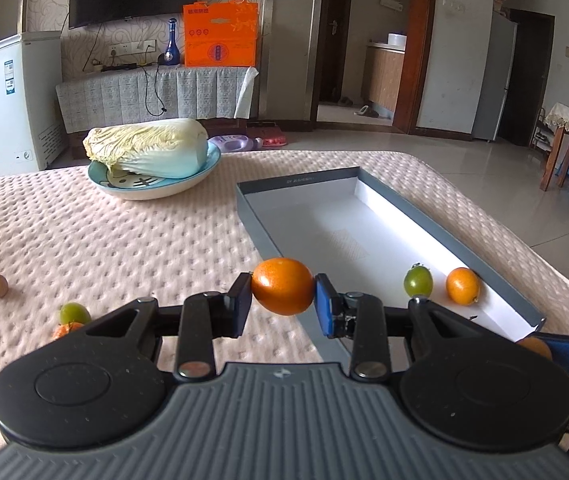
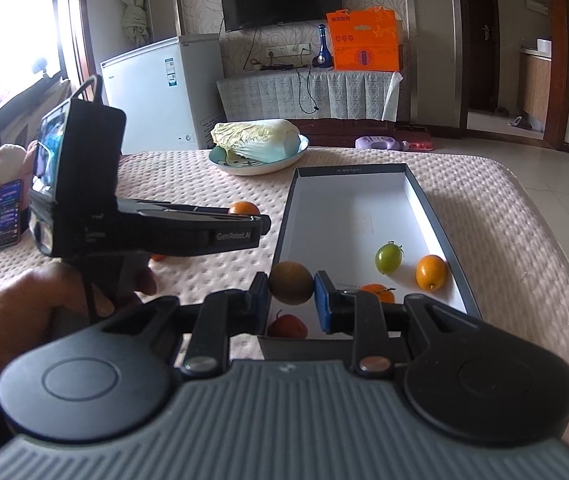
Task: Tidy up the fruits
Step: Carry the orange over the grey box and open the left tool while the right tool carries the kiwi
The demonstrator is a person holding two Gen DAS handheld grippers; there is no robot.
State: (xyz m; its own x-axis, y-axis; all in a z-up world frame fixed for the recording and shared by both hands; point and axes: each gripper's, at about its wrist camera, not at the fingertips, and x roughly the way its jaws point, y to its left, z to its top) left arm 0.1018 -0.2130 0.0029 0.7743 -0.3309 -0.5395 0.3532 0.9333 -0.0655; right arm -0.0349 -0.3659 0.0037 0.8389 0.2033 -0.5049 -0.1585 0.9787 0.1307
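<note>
The left gripper (image 1: 283, 293) has its jaws closed on an orange fruit (image 1: 282, 286) beside the tray (image 1: 496, 236); the right gripper (image 2: 290, 290) clamps a brown fruit (image 2: 291, 283) over it. Four fruits lie inside; three wait on the tabletop (image 1: 84, 240).

On the side of your left gripper's (image 2: 244, 216) black body, seen from the right wrist, you can read "GenRobot.AI" in pale letters. The orange box (image 2: 366, 42) far off under the television bears white characters along its top, too small to make out. The grey tray's (image 2: 350, 169) far rim carries a faint printed line that you cannot read.
</note>
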